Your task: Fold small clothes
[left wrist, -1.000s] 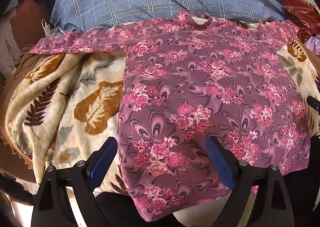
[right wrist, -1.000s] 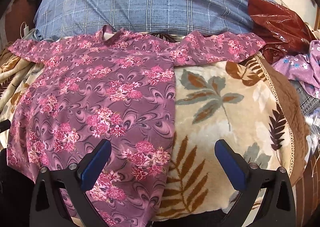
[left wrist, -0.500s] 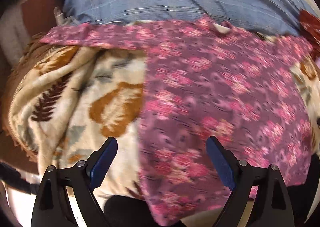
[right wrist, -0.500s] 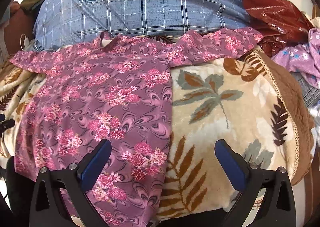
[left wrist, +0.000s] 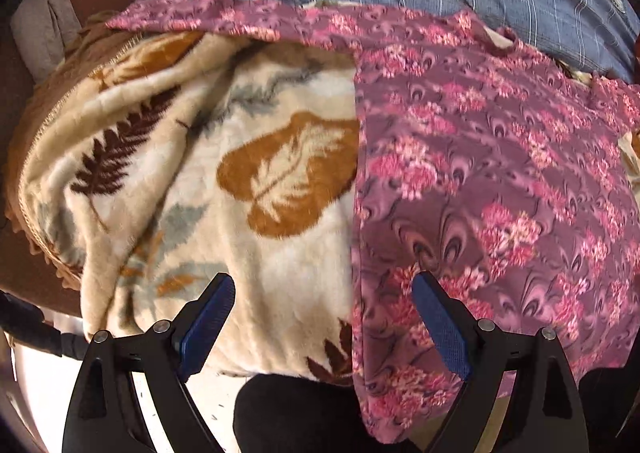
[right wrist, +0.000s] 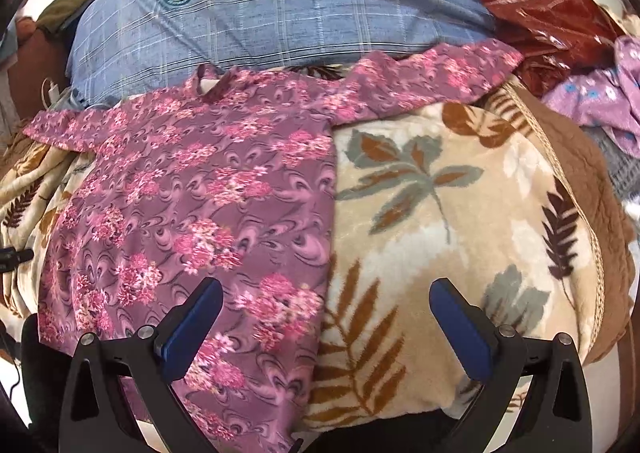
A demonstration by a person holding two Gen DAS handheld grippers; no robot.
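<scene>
Floral shirt (right wrist: 192, 205) lies flat, sleeves spread, on leaf-print blanket (right wrist: 432, 213), occupying frame left in the right wrist view. Blue checked pillow (right wrist: 300, 9) borders its collar; red bag (right wrist: 540, 13) and lilac garment (right wrist: 600, 105) crowd upper right. Left gripper (left wrist: 324, 317) and right gripper (right wrist: 326, 317) both hover with jaws apart, empty.

Purple floral shirt (left wrist: 500, 173), leaf-print blanket (left wrist: 240, 173)

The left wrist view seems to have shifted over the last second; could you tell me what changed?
The left tongs swung leftward: the floral top slid to the right of the view, and the leaf-print blanket now fills the middle. Nothing was grasped or released. The right tongs stayed open and barely moved; the top remains spread flat.
</scene>
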